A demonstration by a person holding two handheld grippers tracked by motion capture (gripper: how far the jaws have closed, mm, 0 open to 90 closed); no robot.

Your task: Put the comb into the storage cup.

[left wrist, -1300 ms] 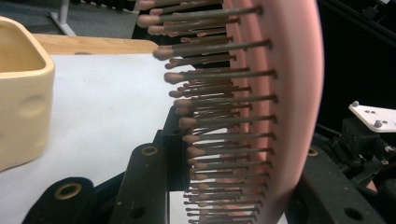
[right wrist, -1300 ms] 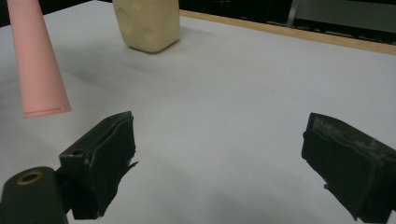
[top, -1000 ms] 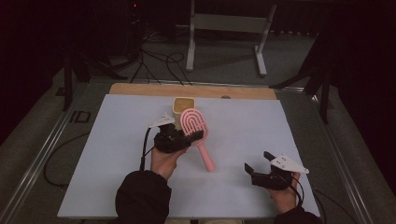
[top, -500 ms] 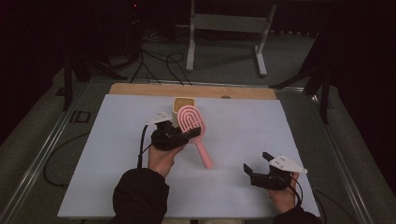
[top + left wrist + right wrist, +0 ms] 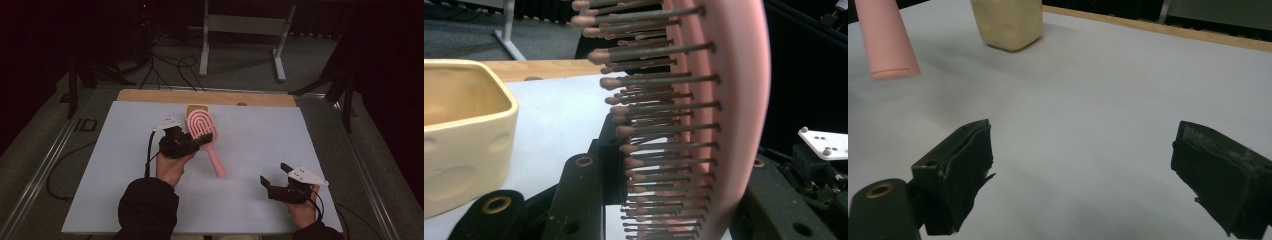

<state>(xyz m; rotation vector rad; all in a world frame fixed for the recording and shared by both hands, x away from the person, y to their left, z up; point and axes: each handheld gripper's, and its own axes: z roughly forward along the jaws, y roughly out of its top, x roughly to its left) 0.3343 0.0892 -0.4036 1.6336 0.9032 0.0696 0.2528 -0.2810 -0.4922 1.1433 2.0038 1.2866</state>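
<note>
Left gripper [image 5: 192,142] is clamping the pink plastic paddle hairbrush [image 5: 202,131] by its head, lifting it just before the square cream ceramic cup [image 5: 464,130]; its own view is catching the bristles up close. Right gripper [image 5: 272,180] is resting on the white tabletop [image 5: 310,145], jaws spread wide, holding nothing.

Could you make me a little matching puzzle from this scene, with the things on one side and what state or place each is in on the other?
Things:
1. pink plastic hairbrush
2. pale yellow ceramic cup
3. left gripper
4. right gripper

States or places:
A. jaws wide apart, nothing between them
B. standing on the white table sheet near its far edge
C. held off the table, handle pointing down toward the person
D. shut on the brush's head

Pairs: 1-C, 2-B, 3-D, 4-A
</note>
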